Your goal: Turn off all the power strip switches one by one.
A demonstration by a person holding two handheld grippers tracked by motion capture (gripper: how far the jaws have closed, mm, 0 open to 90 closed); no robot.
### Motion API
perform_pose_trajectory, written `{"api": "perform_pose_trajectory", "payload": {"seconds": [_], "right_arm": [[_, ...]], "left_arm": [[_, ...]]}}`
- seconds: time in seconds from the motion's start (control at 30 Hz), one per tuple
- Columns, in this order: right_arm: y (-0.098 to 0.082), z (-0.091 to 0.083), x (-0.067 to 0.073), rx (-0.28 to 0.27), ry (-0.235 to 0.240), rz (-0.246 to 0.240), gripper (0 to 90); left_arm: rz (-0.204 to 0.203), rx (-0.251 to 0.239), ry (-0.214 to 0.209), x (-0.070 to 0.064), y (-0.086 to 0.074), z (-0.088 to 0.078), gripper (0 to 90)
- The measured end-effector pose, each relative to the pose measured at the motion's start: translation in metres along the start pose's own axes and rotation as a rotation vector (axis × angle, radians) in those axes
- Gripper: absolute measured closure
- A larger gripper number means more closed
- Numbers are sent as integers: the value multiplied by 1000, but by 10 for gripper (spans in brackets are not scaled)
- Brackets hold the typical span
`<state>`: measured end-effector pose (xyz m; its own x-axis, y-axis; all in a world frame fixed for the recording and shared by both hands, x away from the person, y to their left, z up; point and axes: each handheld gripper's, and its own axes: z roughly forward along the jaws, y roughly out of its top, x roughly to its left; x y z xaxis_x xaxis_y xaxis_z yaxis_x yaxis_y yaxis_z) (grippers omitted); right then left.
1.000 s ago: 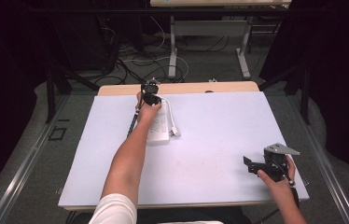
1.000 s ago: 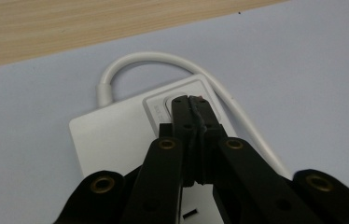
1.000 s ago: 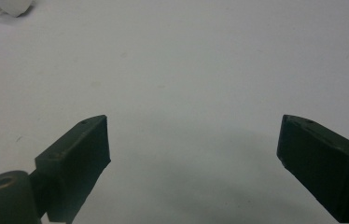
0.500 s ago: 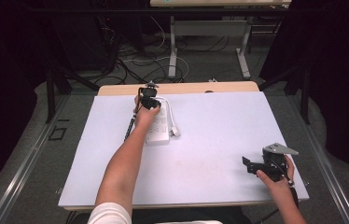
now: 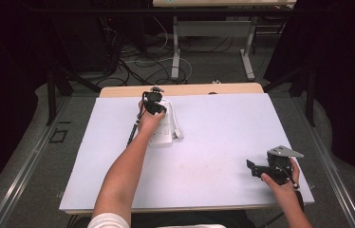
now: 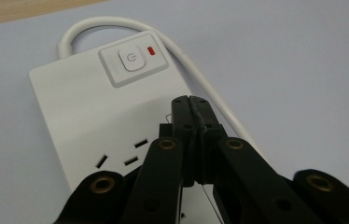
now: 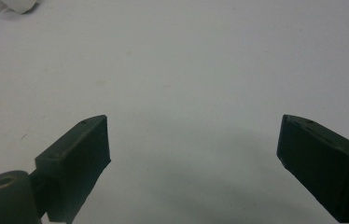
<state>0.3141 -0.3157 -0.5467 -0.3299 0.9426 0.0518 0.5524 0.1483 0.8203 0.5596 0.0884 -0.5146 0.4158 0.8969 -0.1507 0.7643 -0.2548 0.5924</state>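
A white power strip [image 6: 93, 112] lies on the white table top, its power button [image 6: 130, 59] and a small red light [image 6: 152, 50] at the far end. Its white cord [image 6: 200, 79] loops round that end and runs back along one side. My left gripper [image 6: 192, 105] hovers just over the strip's sockets, short of the button, with its jaws shut together and nothing visible between them. In the high view the left gripper [image 5: 153, 102] is over the strip [image 5: 166, 133] at the table's far middle-left. My right gripper [image 5: 260, 168] rests near the front right, open and empty [image 7: 193, 140].
The white table top [image 5: 223, 128] has a wooden strip [image 5: 190, 89] along its far edge. A black cable [image 5: 133, 130] trails beside the left forearm. Beyond the table are desk legs and loose cables on the floor [image 5: 166, 66].
The left hand has shifted slightly over the far end of the power strip, jaws still shut. The right hand has stayed where it was.
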Motion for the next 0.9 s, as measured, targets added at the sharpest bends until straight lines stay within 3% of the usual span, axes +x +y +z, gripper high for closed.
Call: {"api": "perform_pose_trajectory", "payload": {"seconds": [0.37, 0.9], "right_arm": [[0, 0, -2, 4, 8, -2, 88], [-1, 0, -2, 10, 9, -5, 88]], "left_arm": [[25, 31, 9, -4, -4, 3, 900], [31, 24, 22, -8, -6, 3, 900]]}}
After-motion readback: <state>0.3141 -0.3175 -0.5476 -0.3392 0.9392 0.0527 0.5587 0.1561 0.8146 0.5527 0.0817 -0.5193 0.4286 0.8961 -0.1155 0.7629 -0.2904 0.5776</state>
